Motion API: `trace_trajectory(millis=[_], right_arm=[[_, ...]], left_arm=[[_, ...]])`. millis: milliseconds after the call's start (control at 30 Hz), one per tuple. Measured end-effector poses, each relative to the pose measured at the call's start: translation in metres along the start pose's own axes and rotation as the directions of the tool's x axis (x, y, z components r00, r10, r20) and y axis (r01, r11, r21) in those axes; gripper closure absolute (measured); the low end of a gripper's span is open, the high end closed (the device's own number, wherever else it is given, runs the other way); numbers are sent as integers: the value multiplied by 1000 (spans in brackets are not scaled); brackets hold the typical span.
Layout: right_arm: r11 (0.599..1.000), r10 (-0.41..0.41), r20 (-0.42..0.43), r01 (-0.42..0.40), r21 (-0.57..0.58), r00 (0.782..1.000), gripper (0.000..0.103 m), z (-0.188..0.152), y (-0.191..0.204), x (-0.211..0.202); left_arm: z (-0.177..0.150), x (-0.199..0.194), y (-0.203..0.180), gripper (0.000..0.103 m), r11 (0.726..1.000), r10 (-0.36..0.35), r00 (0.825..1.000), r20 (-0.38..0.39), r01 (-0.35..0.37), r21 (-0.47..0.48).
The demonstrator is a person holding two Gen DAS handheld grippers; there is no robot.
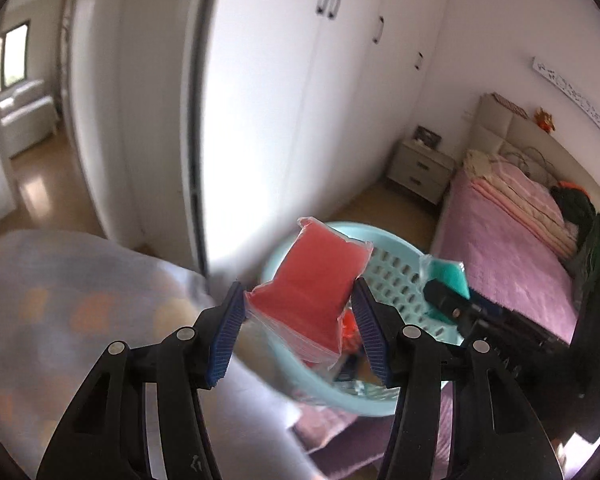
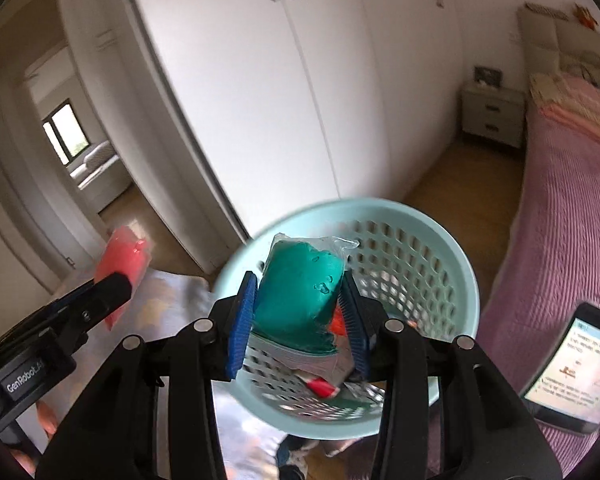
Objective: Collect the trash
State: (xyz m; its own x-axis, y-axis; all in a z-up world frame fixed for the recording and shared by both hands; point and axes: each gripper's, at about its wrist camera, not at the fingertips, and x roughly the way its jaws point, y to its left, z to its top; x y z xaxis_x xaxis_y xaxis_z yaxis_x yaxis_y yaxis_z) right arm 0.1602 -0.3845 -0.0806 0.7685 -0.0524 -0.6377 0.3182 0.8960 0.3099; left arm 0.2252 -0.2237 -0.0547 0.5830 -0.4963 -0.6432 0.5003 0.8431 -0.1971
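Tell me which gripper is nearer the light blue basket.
Right. The right gripper, holding the teal packet, sits over the basket; the left gripper, holding the red packet, is beside it.

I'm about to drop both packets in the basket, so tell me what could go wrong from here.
1. The red packet in the left tool looks nearer the basket's rim than its middle, so it might fall outside.
2. The green packet in the right tool has loose wrapping that could cling to a pad.
3. The phone lies on the bed close to the basket; a wide swing could knock it.
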Motion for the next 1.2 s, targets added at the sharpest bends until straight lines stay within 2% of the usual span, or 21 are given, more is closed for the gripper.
trace_trajectory(millis=[133,233,267,333,433,600,700,800,867,1000,1100,1200], right_arm=[[999,-26,-38,27,26,999,62,4,-21,13],[999,-25,-53,27,38,998,59,9,-33,18],[999,-24,-53,26,40,998,58,9,-36,17],[999,-35,-45,37,36,998,48,16,-43,19],[999,-36,-54,37,11,998,47,12,-34,17],[999,-10,-58,8,-46,998,47,3,-14,9],[998,7,-43,-10,-68,999,47,-1,-1,-2],[995,35,-16,-36,-92,999,45,-8,15,-17],[994,29,9,-28,-107,1000,39,-12,24,-27],[987,17,89,-3,-160,996,38,-23,43,-46],[984,14,143,12,-178,990,38,-32,56,-58],[981,17,181,19,-195,983,38,-39,64,-67]], left_arm=[[3,43,-8,47,998,-65,992,-110,66,7],[2,58,-4,43,998,-69,988,-135,69,-4],[0,60,-2,41,998,-68,989,-131,68,-7],[-3,55,3,34,997,-77,991,-111,76,-11],[-6,48,8,25,998,-64,994,-86,63,-13],[-15,24,25,25,1000,3,998,-55,-5,-21],[-25,-2,37,25,999,47,999,-8,-47,-24],[-38,-32,43,22,994,113,992,59,-112,-15],[-50,-52,48,22,985,173,979,111,-173,-10],[-71,-85,61,19,962,272,945,185,-271,-31],[-82,-103,72,16,937,348,906,240,-343,-64],[-91,-113,83,13,906,423,858,292,-410,-106]])
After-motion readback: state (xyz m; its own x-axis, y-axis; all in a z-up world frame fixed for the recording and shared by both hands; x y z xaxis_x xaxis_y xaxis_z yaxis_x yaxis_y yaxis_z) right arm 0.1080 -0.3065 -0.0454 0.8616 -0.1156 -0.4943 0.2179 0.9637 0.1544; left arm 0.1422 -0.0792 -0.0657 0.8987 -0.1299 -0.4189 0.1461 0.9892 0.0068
